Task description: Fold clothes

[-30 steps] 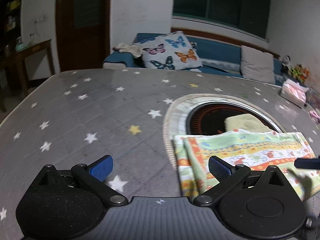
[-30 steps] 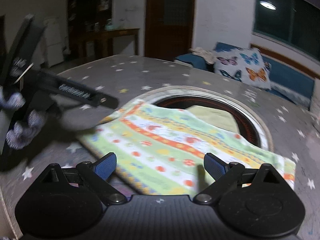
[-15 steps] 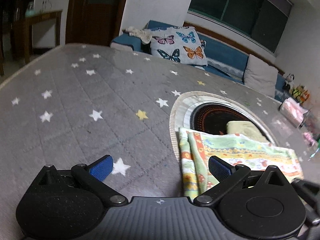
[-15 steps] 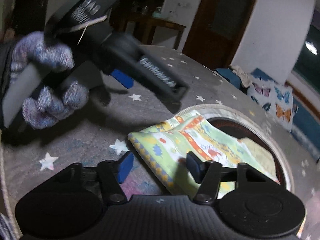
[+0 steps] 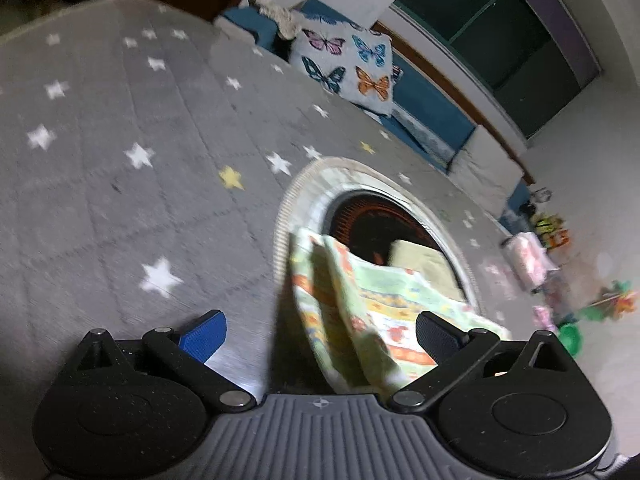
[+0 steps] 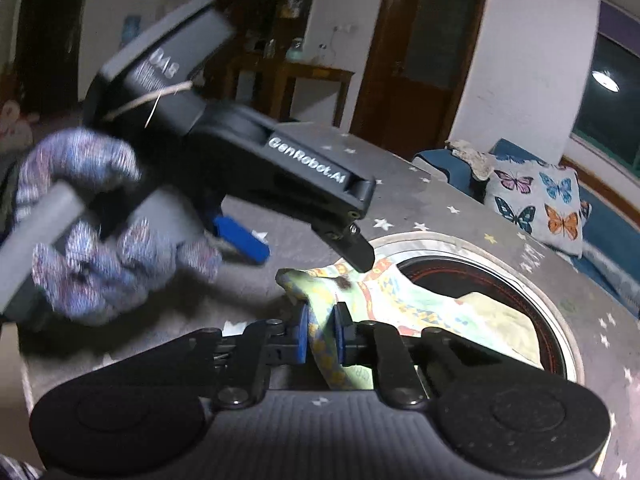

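pinching the printed cloth [image 6: 320, 332] edge, right gripper [image 6: 320, 338]; left gripper [image 5: 320, 330] wide above it.

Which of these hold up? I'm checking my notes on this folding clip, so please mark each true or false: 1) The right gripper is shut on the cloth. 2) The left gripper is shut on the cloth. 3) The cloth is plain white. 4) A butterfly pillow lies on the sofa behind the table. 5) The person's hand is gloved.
1) True: the right gripper pinches a bunched edge of the cloth.
2) False: the left gripper is open, its fingers wide apart beside the cloth.
3) False: it is pale green with orange and yellow printed bands.
4) True: the butterfly pillow rests on the blue sofa.
5) True: the hand wears a speckled knit glove.
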Motion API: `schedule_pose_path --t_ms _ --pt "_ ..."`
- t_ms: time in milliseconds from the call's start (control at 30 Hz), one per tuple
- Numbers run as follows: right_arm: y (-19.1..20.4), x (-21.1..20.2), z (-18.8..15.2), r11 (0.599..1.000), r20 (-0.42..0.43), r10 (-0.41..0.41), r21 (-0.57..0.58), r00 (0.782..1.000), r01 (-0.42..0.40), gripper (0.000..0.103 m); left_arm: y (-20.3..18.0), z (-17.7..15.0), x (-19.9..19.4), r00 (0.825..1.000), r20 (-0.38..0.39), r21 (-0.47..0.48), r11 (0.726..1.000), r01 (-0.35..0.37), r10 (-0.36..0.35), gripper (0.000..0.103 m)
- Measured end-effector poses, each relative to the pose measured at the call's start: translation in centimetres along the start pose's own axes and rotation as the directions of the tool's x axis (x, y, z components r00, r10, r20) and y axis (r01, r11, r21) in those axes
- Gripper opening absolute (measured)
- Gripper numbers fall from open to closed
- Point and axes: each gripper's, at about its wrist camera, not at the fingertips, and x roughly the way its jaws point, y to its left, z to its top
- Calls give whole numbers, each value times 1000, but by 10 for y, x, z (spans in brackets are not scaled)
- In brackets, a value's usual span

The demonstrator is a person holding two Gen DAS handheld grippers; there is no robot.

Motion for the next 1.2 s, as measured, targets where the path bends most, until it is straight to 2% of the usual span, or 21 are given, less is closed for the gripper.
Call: schedule_pose_path --t_ms 33,133,200,233,267,300,367,500,567,733,1000,1100,1200 --pt "-2 -3 0 1000 6 1 9 1000 -1 11 -1 0 3 1000 -14 -15 1000 21 -21 100" --pt "-2 -8 -1 1000 14 9 18 1000 -9 10 -8 -1 12 997 -44 -29 998 60 -61 85" --pt "-3 -11 -3 1000 17 18 21 1000 -19 10 -12 -1 20 994 -64 -40 996 82 -84 57" --pt "-3 -13 -4 999 17 25 22 1000 -25 10 -12 -1 24 993 -74 -52 995 87 -90 48" --pt "-3 -14 -5 999 16 31 24 999 -32 11 -11 -1 27 992 -83 -61 994 89 -93 33" --pt "-6 -17 -7 999 16 40 36 999 -40 11 -10 -2 30 991 -90 -67 994 88 -94 23" --pt "-12 -21 -10 996 17 57 65 998 -58 15 -8 -3 32 992 -92 -62 995 76 -81 18" --pt "-36 -29 -18 985 24 58 158 998 -61 19 -3 -5 32 993 -90 -61 996 66 -72 14" --pt "-54 -29 -23 976 15 34 216 999 -37 20 -4 -6 30 994 -87 -55 996 64 -69 14" --pt "-105 -25 -43 940 -43 -73 331 996 83 20 -9 -7 31 996 -77 -15 999 40 -42 14" --pt "-165 -17 -89 859 -155 -207 445 966 255 22 -13 -6 32 997 -73 8 1000 25 -25 14" --pt "-176 -19 -95 838 -163 -255 454 953 302 28 -14 -6 33 997 -71 17 1000 17 -16 14" --pt "-185 -23 -98 819 -168 -306 455 937 349 47 -17 -6 33 998 -67 31 999 6 -3 14"
